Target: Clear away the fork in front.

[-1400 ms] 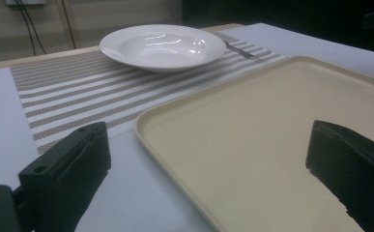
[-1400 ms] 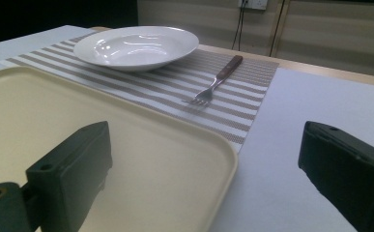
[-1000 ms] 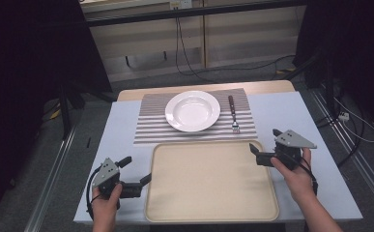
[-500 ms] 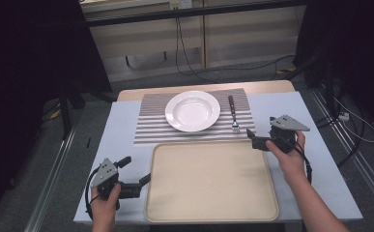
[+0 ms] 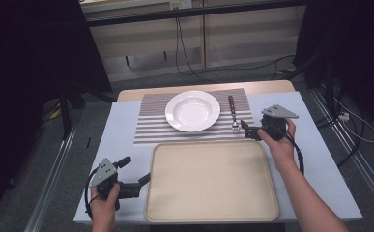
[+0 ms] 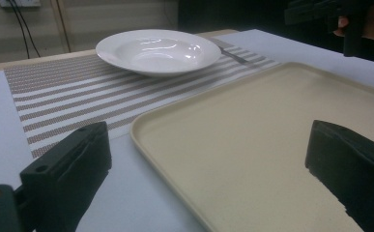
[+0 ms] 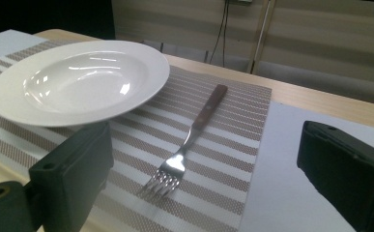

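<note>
Tray (image 5: pixel 212 180) comes first, the broad beige one lying just right of our left gripper (image 5: pixel 135 174), whose jaws stand wide with the tray's near left edge between them. Ahead of our right gripper (image 5: pixel 245 129) we see the striped placemat (image 5: pixel 151 126), and on it the white plate (image 5: pixel 193 110), ahead and to that gripper's left. Smallest is the fork (image 7: pixel 190 137), lying on the mat with its tines just ahead of our right gripper, whose jaws gape wide and hold nothing.
</note>
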A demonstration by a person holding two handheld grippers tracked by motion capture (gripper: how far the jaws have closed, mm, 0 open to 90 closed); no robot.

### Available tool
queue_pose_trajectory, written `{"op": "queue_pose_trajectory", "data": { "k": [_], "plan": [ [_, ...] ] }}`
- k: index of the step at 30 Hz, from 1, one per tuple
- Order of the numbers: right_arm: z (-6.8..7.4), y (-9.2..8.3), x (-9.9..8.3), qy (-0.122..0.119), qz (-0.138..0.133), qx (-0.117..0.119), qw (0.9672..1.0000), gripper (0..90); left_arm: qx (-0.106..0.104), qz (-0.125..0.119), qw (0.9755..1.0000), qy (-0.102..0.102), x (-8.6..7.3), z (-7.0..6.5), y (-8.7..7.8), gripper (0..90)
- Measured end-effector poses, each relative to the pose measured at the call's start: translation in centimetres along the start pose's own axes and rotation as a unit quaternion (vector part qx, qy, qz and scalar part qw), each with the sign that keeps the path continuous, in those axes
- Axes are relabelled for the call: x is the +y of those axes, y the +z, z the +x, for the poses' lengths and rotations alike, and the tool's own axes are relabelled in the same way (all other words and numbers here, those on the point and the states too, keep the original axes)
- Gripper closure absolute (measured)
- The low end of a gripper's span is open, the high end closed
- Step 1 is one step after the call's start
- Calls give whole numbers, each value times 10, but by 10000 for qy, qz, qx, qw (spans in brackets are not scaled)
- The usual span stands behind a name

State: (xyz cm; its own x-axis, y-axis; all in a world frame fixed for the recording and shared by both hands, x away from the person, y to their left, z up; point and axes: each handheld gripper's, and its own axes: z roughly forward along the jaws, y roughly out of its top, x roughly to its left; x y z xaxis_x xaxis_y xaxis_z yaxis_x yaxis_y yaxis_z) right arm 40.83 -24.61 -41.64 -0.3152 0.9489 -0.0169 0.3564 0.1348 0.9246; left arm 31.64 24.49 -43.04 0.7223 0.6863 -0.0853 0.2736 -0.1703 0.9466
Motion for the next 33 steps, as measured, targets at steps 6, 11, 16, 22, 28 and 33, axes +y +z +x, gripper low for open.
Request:
{"op": "queue_pose_trajectory", "data": {
  "k": [6,11,16,22,28,33],
  "plan": [
    [1,12,0,-30,94,20,9999,56,-7,8,10000,18,0,1,0,26],
    [0,24,1,-8,170,9,9999,59,0,-24,10000,-19,0,1,0,26],
    [-1,32,2,-125,229,25,9997,85,-4,-8,10000,-1,0,1,0,26],
    [-2,44,2,-80,486,-47,9988,145,-3,8,10000,27,0,0,1,26],
    [-7,59,10,-41,646,-13,9979,263,9,17,10000,42,0,0,1,26],
    [-6,73,14,-218,869,93,9959,350,47,-6,10000,24,0,0,0,26]
  ]
}}
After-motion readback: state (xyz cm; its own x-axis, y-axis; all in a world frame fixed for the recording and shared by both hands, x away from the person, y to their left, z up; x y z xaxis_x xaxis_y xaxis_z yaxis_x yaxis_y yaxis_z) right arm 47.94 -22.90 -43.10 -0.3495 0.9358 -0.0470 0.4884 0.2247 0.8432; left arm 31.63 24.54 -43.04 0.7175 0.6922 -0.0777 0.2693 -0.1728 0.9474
